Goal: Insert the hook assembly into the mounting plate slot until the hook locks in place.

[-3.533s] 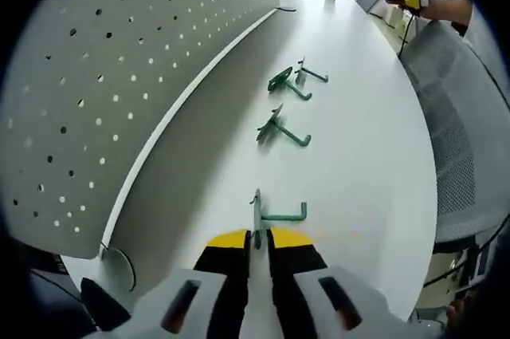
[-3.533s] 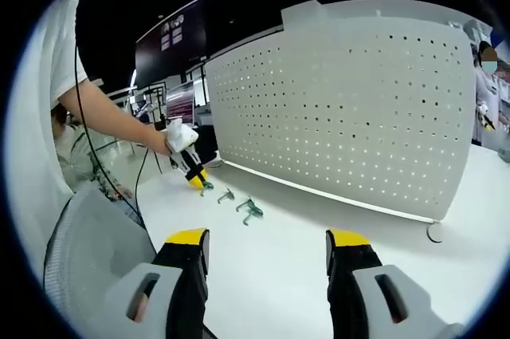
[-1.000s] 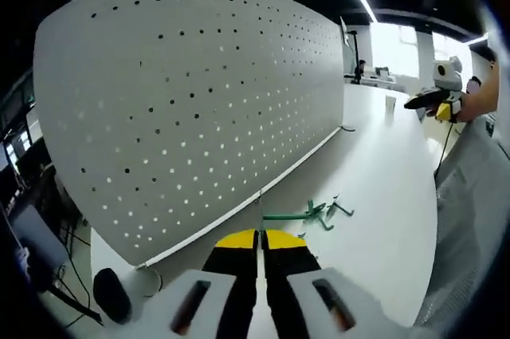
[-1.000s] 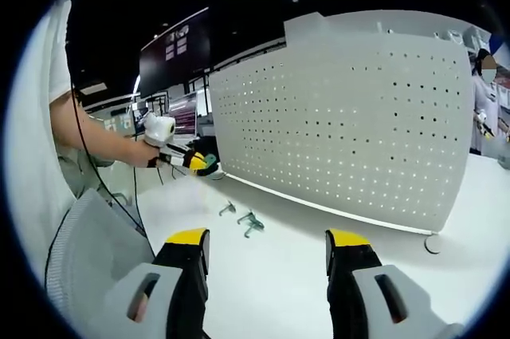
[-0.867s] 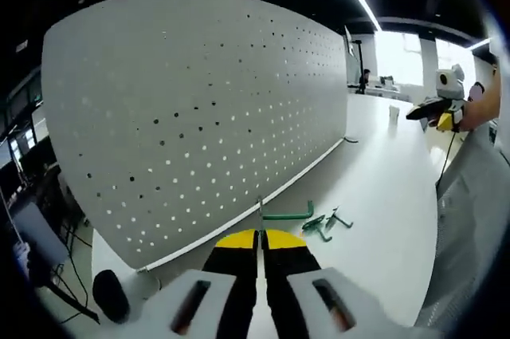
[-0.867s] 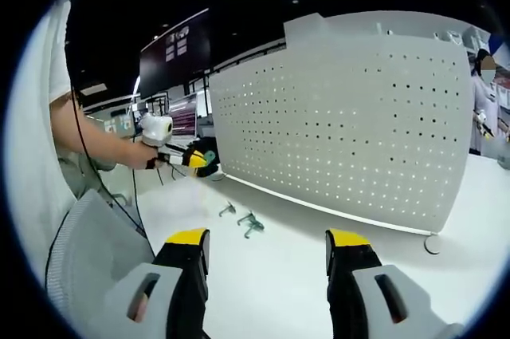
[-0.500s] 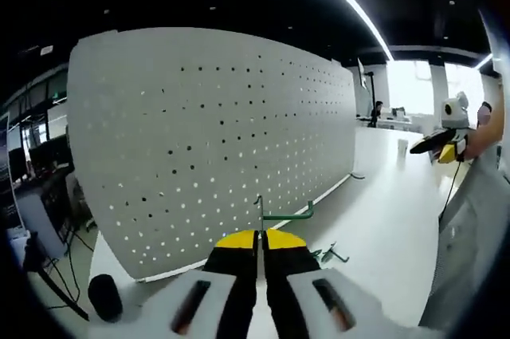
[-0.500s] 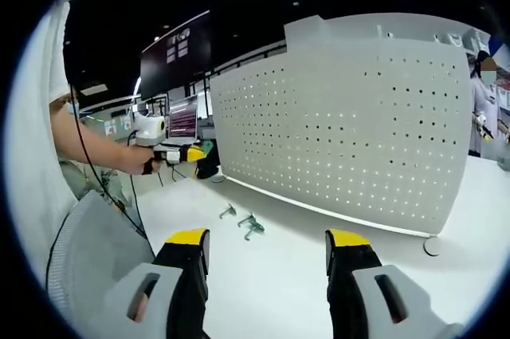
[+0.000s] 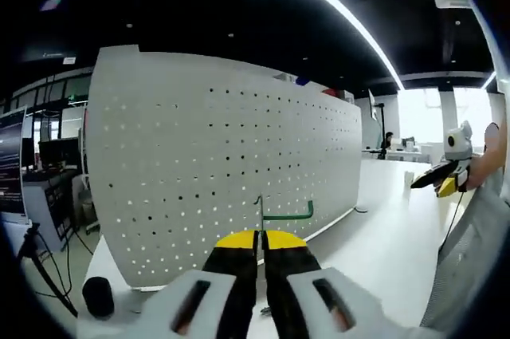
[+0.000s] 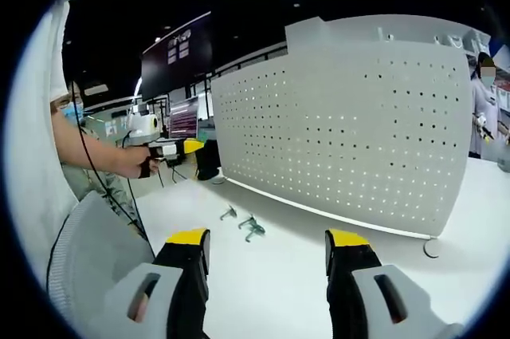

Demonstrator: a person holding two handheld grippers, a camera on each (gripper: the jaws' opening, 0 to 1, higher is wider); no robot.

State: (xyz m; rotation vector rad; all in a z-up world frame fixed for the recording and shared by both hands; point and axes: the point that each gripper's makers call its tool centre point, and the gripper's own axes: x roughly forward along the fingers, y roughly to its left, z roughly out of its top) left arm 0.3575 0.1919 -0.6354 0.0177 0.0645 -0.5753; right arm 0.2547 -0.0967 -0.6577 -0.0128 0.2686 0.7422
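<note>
The left tool is pinching a green hook between its closed jaws, holding it up in the air in front of the white pegboard. The hook's flat stem is standing upright at the jaw tips while its arm is reaching right, ending in a small upturned tip. It is sitting near the board's lower rows of holes, but contact cannot be judged.

In the right gripper view, the right tool is hovering above the white table with its jaws spread wide and nothing between them. Two more hooks are lying on the table near the board's foot, just beside each other. Farther left, a person's hand is holding the left tool level, its yellow tip pointing right toward the pegboard's left edge.
</note>
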